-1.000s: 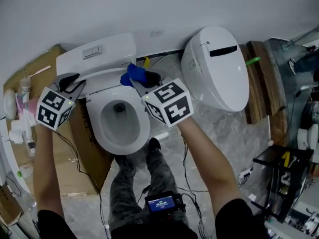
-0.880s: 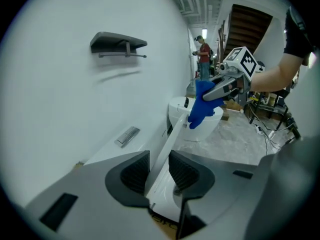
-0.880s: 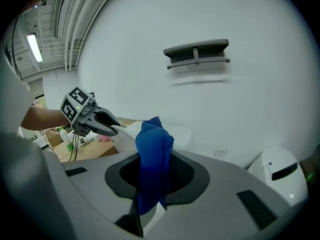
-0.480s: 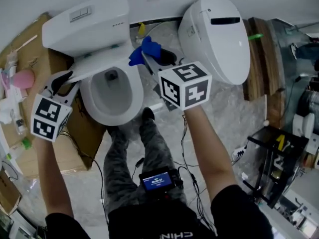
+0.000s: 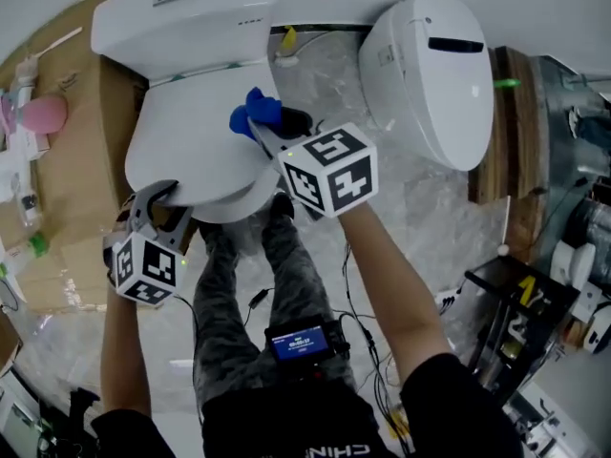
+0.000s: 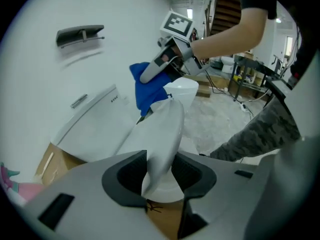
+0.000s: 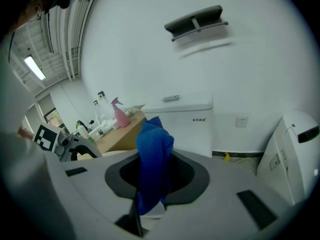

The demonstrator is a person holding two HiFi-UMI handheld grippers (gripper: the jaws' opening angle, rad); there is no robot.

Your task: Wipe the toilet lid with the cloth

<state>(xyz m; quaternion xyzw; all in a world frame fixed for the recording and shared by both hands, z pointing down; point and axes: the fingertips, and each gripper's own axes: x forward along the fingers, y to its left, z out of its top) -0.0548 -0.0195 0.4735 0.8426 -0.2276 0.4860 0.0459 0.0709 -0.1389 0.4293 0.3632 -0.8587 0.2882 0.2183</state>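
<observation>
toilet lid [image 5: 191, 146]: white, down over the bowl, front edge toward the person.
left gripper [image 5: 170, 204]: at the lid's front-left edge. Jaws have just been opening. The lid rim sits between them with gaps at both pads, so it is released, not clamping.
right gripper [image 5: 260, 127]: clenched on the cloth, over the lid's right edge toward the tank end.
cloth [image 5: 250, 111]: blue, bunched, sticking up out of the right jaws. Can't tell if it touches the lid.
tank [image 5: 186, 17]: white, just behind the lid's rear edge, against the wall.
second white unit [image 5: 430, 74]: on the floor right of the toilet, apart from it.
cardboard box [image 5: 67, 170]: just left of the toilet.
pink spray bottle [image 5: 43, 113]: on the box top, near its left edge.
</observation>
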